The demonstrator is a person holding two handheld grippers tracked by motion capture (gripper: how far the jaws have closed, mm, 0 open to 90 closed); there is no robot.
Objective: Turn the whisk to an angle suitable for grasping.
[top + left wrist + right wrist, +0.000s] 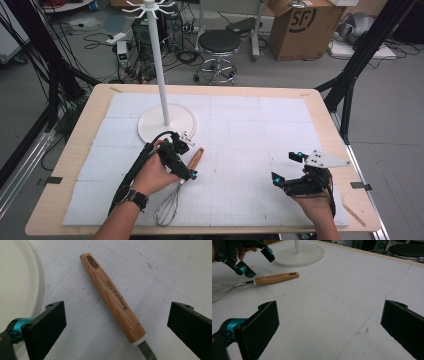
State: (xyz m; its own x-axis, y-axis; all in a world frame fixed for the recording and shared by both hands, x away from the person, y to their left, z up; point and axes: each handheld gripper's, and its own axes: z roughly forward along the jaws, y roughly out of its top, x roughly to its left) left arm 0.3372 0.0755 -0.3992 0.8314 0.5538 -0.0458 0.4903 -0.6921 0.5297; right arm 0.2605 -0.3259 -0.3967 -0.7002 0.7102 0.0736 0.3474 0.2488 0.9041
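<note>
You are working in a lab set up for recording. Beyond your left claw, past the table's far edge, cables sprawl over a grey floor around a computer tower, a power strip and a stool. A cardboard box stands farther right, and black frame legs flank the table.

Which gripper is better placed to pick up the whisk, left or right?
Left. The left gripper hangs open right over the whisk, fingers on either side of its wooden handle. The right gripper is open too, but well off to the side.
</note>
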